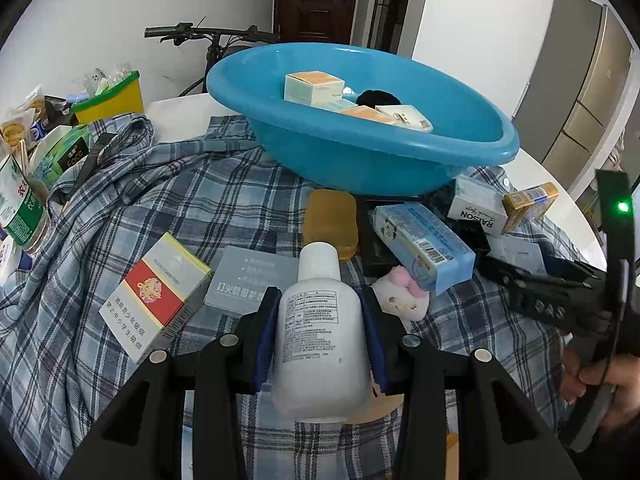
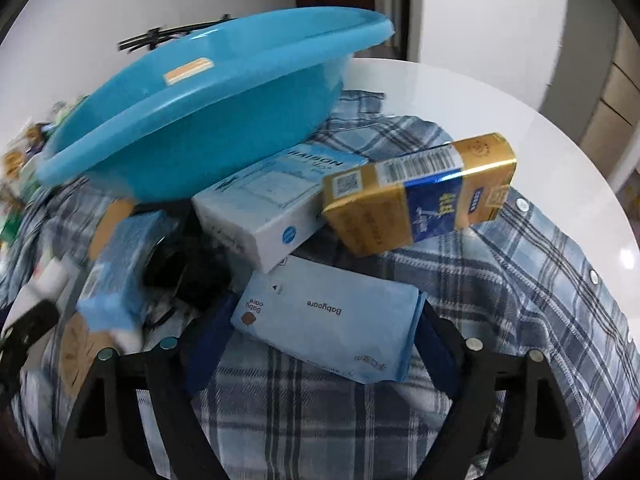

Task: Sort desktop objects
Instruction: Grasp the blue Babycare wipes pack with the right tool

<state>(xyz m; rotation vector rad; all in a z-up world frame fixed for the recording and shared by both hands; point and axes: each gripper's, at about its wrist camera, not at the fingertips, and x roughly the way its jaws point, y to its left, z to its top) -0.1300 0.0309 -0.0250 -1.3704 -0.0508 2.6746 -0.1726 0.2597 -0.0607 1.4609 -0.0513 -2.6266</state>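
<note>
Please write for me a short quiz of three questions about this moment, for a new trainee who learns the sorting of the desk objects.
1. True or false: the left gripper is closed on the white bottle.
2. Multiple choice: what lies between the fingers of the right gripper? A) the gold cigarette pack B) the light blue Babycare pack C) the white RAISON box
3. Fill the gap: several small boxes already lie inside the blue ____.

Key
1. True; its pads press both sides of the bottle.
2. B; whether the fingers already pinch it cannot be told.
3. basin
</note>
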